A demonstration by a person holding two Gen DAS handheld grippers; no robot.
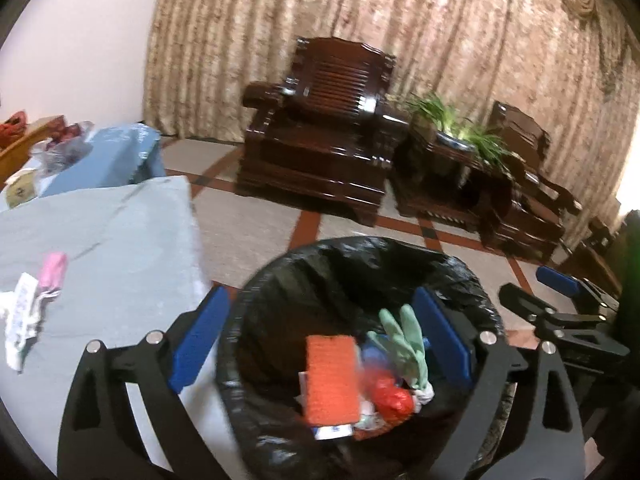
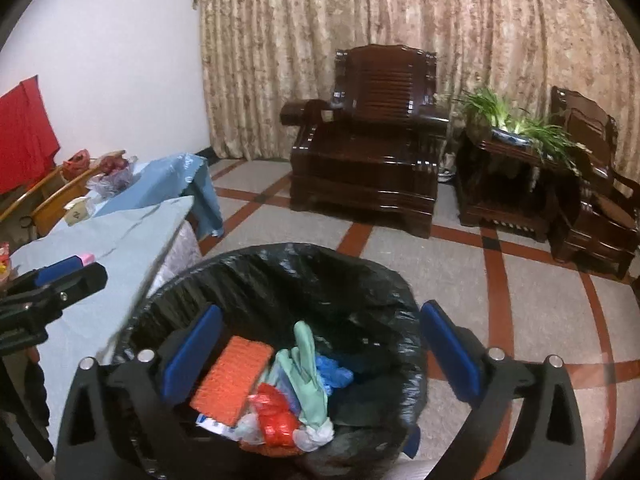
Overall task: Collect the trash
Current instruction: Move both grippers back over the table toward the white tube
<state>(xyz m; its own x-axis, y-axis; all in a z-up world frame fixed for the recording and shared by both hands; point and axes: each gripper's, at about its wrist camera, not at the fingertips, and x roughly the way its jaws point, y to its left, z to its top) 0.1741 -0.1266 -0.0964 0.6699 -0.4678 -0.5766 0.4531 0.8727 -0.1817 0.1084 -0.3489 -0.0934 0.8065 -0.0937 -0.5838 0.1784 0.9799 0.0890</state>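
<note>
A bin lined with a black bag (image 1: 360,244) (image 2: 280,252) stands on the floor by the table's corner. Inside lie an orange sponge (image 1: 330,380) (image 2: 230,380), a green glove (image 1: 408,336) (image 2: 308,360), a red plastic bag (image 1: 392,398) (image 2: 276,416) and a blue glove (image 2: 332,372). My left gripper (image 1: 320,296) hangs open over the bin with nothing between its blue pads. My right gripper (image 2: 320,310) is open beside it, also over the bin and holding nothing. On the light blue tablecloth (image 1: 120,232) remain a pink item (image 1: 54,268) and white wrappers (image 1: 24,316).
A dark wooden armchair (image 1: 320,132) (image 2: 368,132) stands before the curtain, with a plant stand (image 1: 452,148) and a second chair (image 2: 592,184) to its right. A second blue-covered table (image 2: 176,176) at the far left carries bags. Tiled floor lies between bin and furniture.
</note>
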